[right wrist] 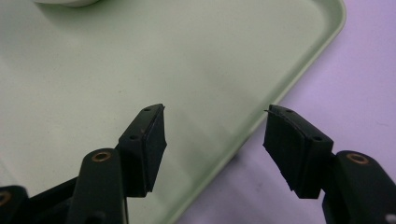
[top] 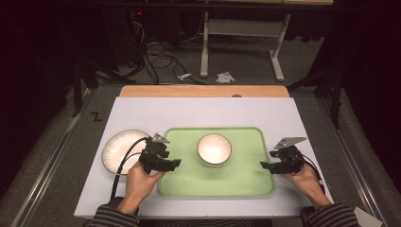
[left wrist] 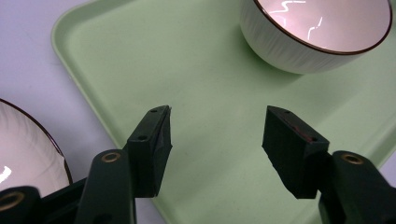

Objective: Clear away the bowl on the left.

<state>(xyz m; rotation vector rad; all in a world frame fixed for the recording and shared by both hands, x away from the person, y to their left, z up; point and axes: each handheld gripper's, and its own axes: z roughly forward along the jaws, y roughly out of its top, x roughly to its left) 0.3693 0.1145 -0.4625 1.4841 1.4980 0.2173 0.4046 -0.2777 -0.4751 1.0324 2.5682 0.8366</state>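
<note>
- Pale green plastic tray (top: 189,182): rounded corners, raised rim; white ribbed bowl (top: 214,149) at frame centre.
- Your left gripper (left wrist: 217,140) and right gripper (right wrist: 215,140): jaws wide apart, empty.
- Bowl cropped at right gripper view's top edge.

The white desk (top: 142,111) carries a green tray (top: 236,182) near its front edge, with a white plate (top: 116,146) lying just left of the tray.

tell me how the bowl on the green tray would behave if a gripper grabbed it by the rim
The bowl looks like glazed ceramic with bright glare inside, so its rim is probably slippery and chips easily. Its thick ribbed wall suggests it is stiff and fairly heavy for its size. It sits upright on the flat tray, so it would likely slide rather than roll.
</note>
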